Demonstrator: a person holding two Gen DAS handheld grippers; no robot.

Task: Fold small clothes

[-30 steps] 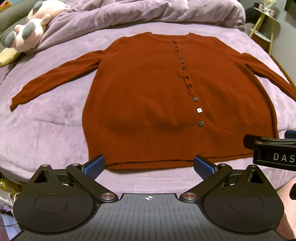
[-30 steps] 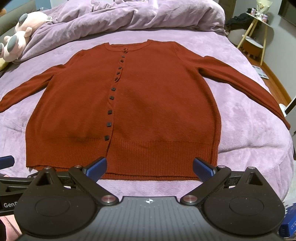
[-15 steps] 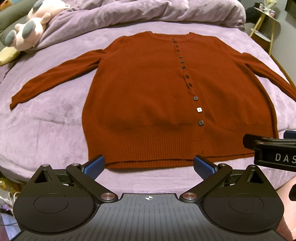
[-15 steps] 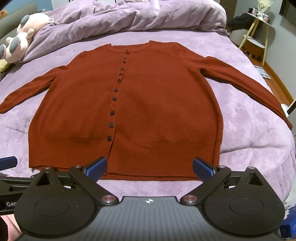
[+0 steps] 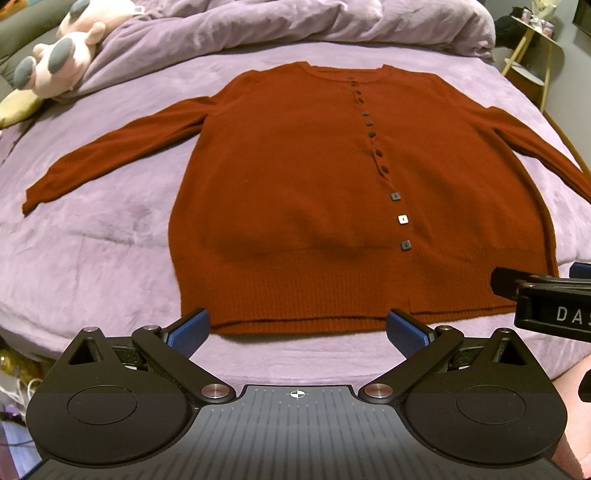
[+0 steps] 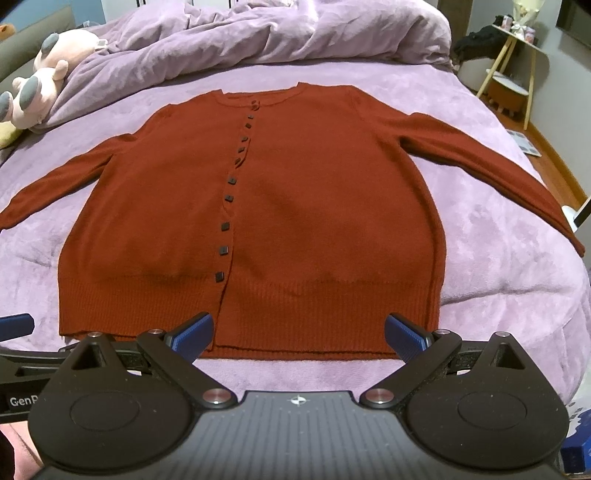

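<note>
Purple bedspread (image 5: 92,236) carries a flat rust cardigan (image 5: 295,192); left gripper (image 5: 297,330) and right gripper (image 6: 298,332) hover level, spread wide, at its hem.

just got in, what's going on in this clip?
A person holds a two-finger claw in each hand over a bed. A rust-red button-front cardigan lies flat on the purple bedspread, face up, sleeves spread out to both sides. The left claw and right claw are both open, poised near the hem and holding nothing. No fold has been made yet. A plush toy sits by the rumpled duvet.
</note>
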